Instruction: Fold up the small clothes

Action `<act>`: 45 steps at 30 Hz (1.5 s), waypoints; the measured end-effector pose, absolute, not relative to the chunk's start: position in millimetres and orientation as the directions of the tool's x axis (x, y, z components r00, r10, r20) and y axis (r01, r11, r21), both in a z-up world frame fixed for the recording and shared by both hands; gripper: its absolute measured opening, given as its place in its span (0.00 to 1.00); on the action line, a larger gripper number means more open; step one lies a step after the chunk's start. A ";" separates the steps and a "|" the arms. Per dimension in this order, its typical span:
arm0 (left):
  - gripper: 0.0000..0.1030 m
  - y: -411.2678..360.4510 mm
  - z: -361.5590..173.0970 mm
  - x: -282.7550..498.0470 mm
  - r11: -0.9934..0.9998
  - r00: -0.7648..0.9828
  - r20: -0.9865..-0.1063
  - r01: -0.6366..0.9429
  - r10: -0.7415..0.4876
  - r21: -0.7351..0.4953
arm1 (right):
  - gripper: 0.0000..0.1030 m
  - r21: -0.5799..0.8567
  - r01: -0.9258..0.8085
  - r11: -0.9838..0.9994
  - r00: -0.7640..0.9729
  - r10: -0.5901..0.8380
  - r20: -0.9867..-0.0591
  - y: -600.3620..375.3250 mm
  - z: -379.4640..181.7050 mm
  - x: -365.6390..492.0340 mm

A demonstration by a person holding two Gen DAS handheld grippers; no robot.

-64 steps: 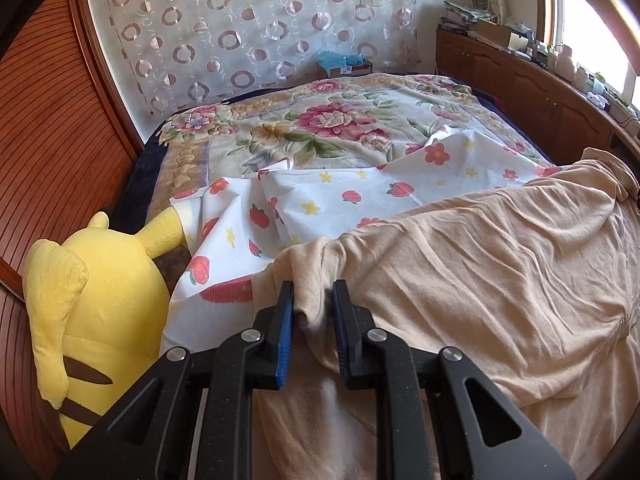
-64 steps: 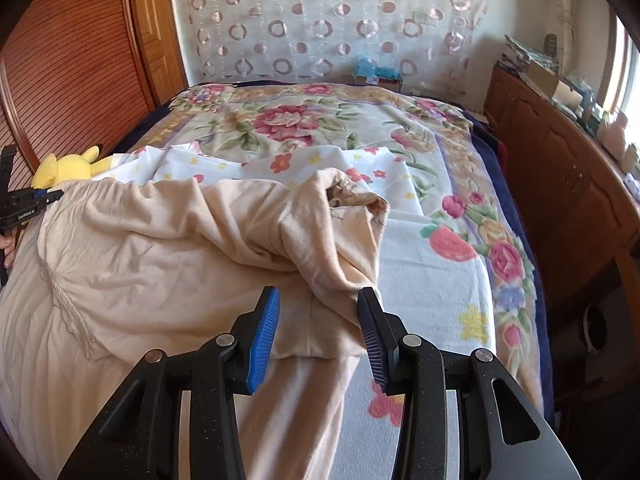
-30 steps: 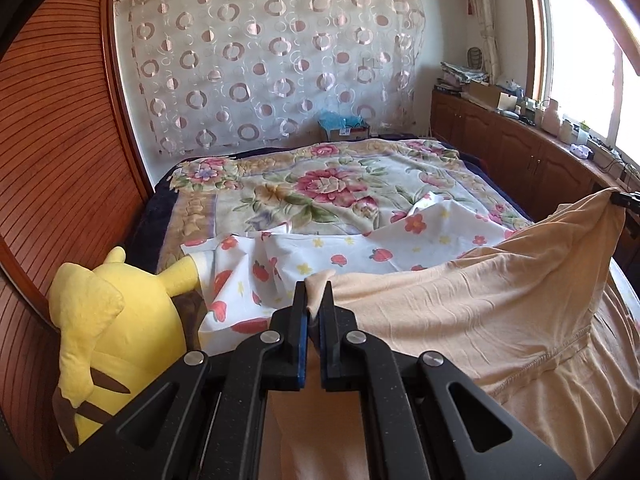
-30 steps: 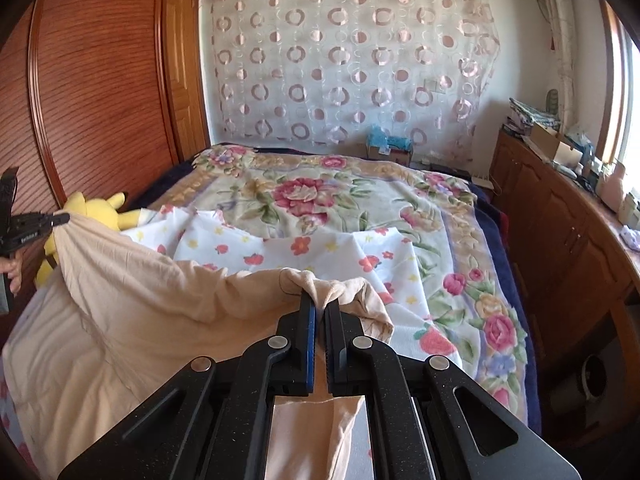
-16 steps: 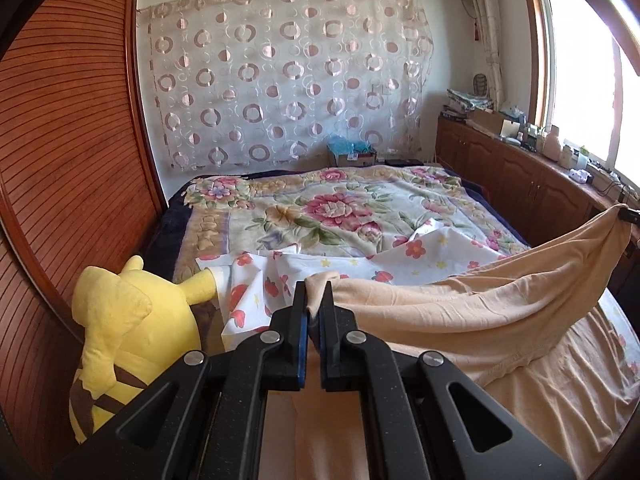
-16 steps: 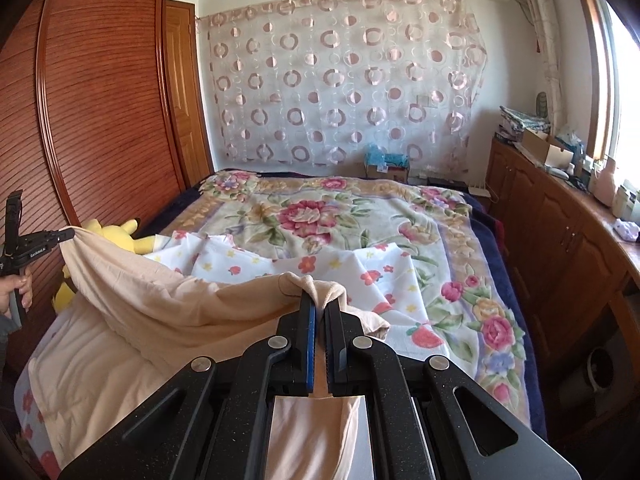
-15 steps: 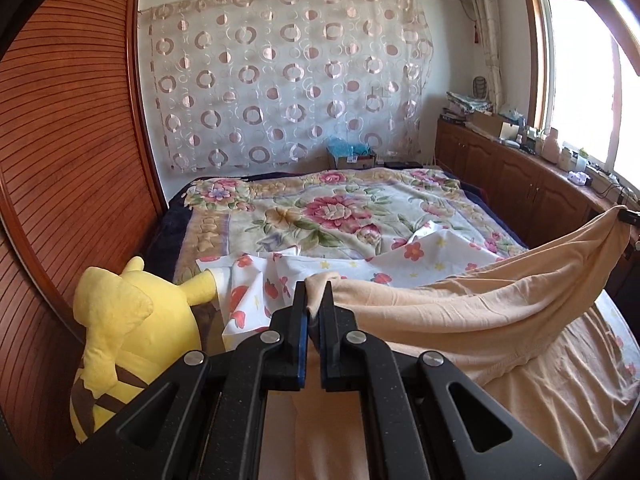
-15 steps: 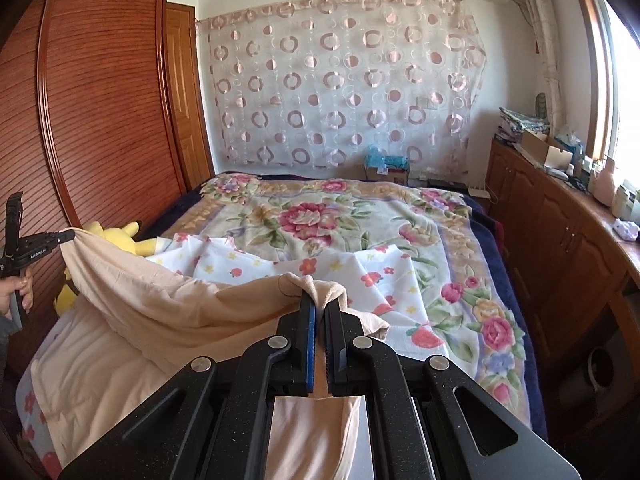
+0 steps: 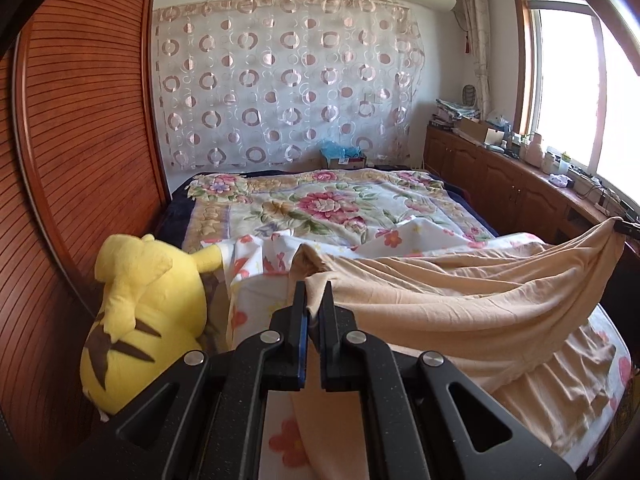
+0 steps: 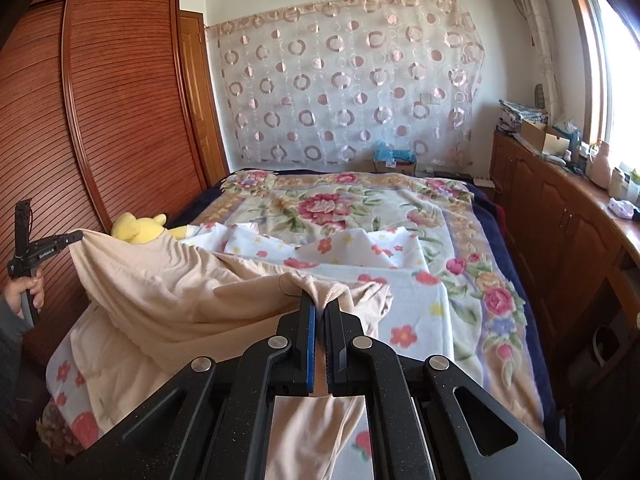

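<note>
A beige garment hangs stretched between my two grippers above the near end of the bed. My left gripper is shut on one corner of it; it also shows at the far left of the right wrist view. My right gripper is shut on the other corner; its tip shows at the right edge of the left wrist view. The garment's lower part sags onto the bed.
The bed has a floral blanket and a white strawberry-print sheet. A yellow plush toy sits at the bed's left side against a wooden wardrobe. Wooden cabinets with clutter run along the right wall.
Both grippers closed on the garment's corners and lifted it off the bed. Over the last half second they have risen further and the garment hangs stretched between them.
</note>
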State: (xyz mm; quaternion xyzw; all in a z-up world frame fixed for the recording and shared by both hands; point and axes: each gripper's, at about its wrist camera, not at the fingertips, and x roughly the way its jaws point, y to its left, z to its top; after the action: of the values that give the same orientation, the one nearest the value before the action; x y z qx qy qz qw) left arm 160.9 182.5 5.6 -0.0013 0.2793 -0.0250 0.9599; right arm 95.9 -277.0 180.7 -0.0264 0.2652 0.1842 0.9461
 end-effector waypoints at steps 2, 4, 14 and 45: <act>0.04 184.0 -2.4 145.4 0.999 0.837 -0.545 0.040 -0.049 -0.029 | 0.03 0.057 -0.370 0.927 0.786 0.345 -0.514 -278.6 179.7 85.3; 0.04 186.4 -14.6 127.7 0.998 0.830 -0.555 0.029 -0.053 -0.051 | 0.03 0.066 -0.379 0.923 0.781 0.357 -0.513 -281.6 177.5 71.5; 0.04 186.9 -86.5 96.0 0.998 0.740 -0.672 -0.006 -0.037 -0.062 | 0.03 0.106 -0.394 0.913 0.705 0.375 -0.602 -280.0 138.8 73.6; 0.32 191.1 -93.7 40.5 0.991 0.719 -0.689 -0.009 -0.087 -0.135 | 0.16 -0.029 -0.245 0.969 0.744 0.169 -0.646 -310.0 65.5 82.4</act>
State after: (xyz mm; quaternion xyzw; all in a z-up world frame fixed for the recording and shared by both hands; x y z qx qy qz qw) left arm 40.5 191.1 -93.7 -0.0644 0.3742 -0.0211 0.9249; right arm 82.4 -310.0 65.5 -0.0558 0.3400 0.1110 0.9322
